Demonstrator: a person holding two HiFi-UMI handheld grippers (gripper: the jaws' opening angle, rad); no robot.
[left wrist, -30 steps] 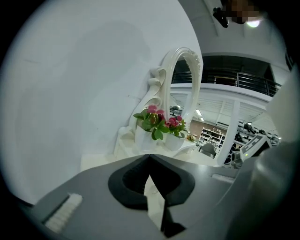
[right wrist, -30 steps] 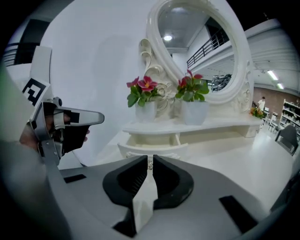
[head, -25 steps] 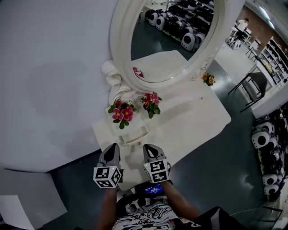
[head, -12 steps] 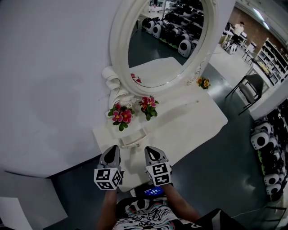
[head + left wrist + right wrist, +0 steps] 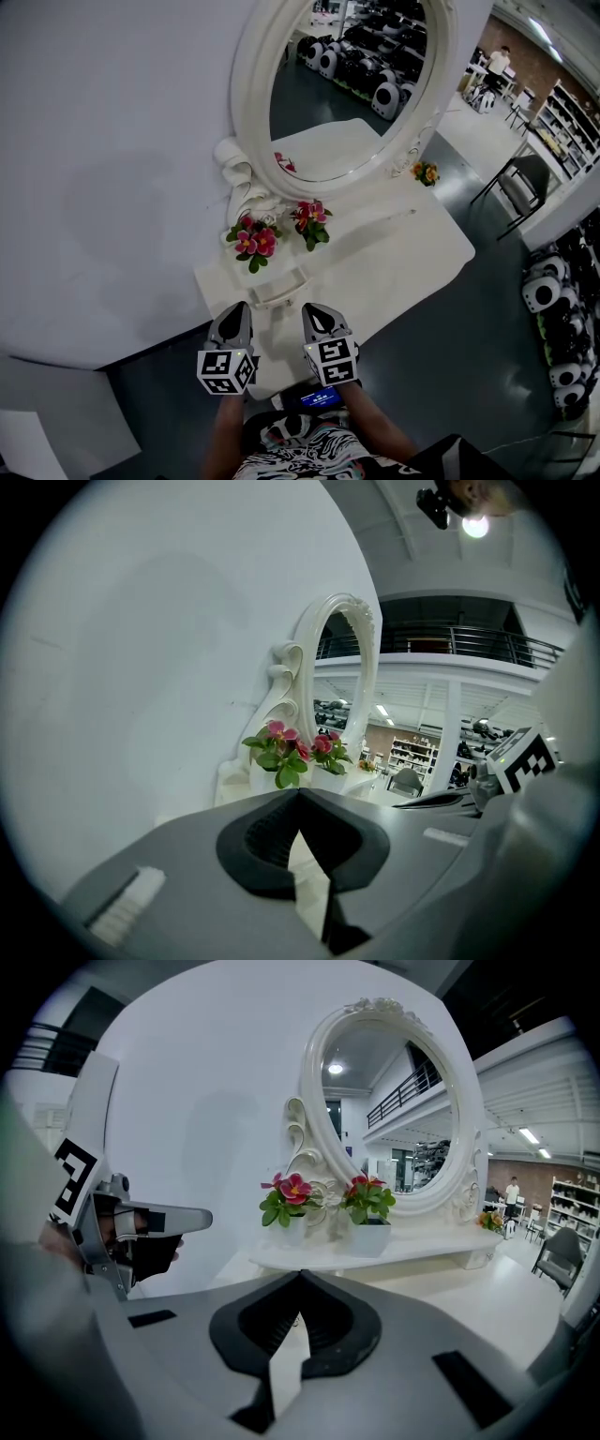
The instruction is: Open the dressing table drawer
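Observation:
The white dressing table (image 5: 412, 253) stands against the wall with an oval mirror (image 5: 347, 84). A small raised drawer unit (image 5: 278, 284) sits at the table's near left, below two pots of pink flowers (image 5: 251, 242). In the right gripper view the flowers (image 5: 291, 1194) stand on that low shelf (image 5: 394, 1251). My left gripper (image 5: 233, 311) and right gripper (image 5: 315, 311) hover side by side just short of the table's front edge, a little before the drawer unit. Both are shut and hold nothing. The left gripper (image 5: 300, 794) and right gripper (image 5: 300, 1277) each show their tips meeting.
A small pot of orange flowers (image 5: 427, 172) sits at the table's far right. A dark chair (image 5: 530, 183) and several white round robots (image 5: 544, 291) stand on the floor to the right. A white panel (image 5: 47, 412) lies at the lower left.
The head view has shifted slightly, so the table sits a touch lower left in the picture. Both grippers stay shut and side by side before the table edge.

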